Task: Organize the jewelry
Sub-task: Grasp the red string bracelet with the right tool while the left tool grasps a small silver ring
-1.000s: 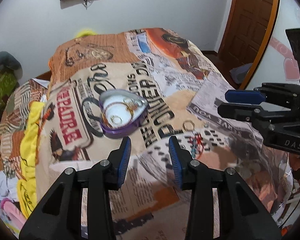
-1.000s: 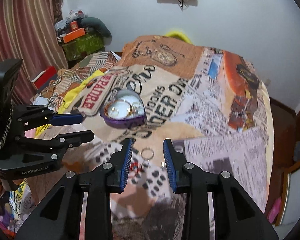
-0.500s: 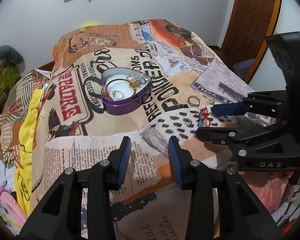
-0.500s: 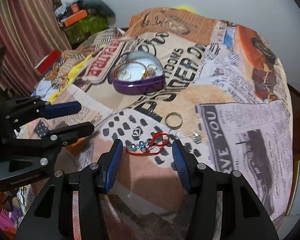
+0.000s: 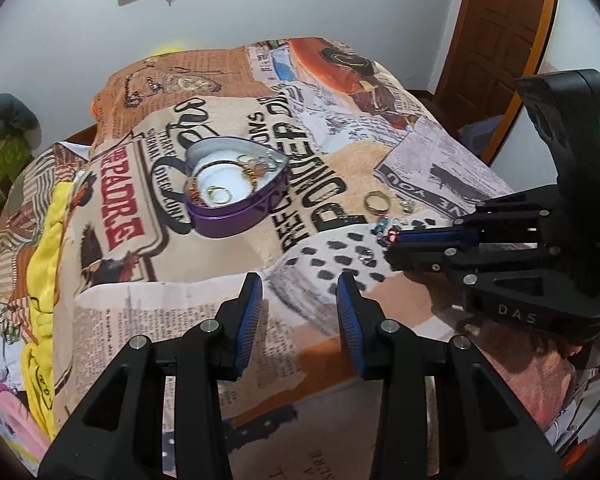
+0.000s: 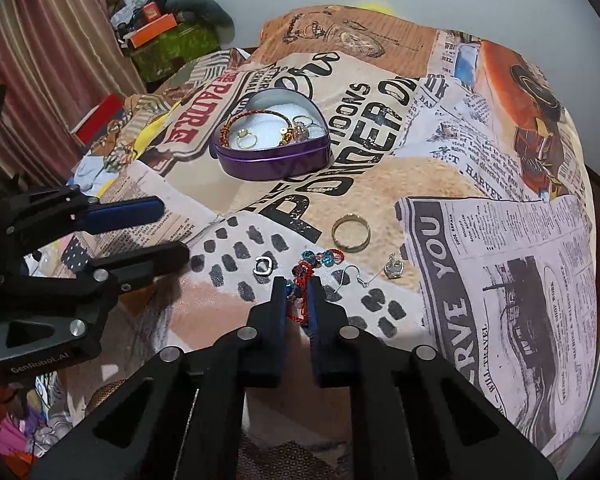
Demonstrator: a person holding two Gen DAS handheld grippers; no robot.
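Note:
A purple heart-shaped tin holding several rings and a bracelet sits on the printed bedspread; it also shows in the left wrist view. My right gripper is shut on a red beaded bracelet lying on the bedspread, and it shows in the left wrist view. Beside the bracelet lie a gold ring, a small silver ring, a hook earring and a silver charm. My left gripper is open and empty, low over the bedspread, left of the bracelet.
The bedspread drapes a bed. Yellow cloth lies at the left side. Clutter and boxes stand by a curtain at far left. A wooden door is at the right, a wall behind.
My right gripper has come down and closed on the red beaded bracelet. The left gripper has pulled back a little and stays open.

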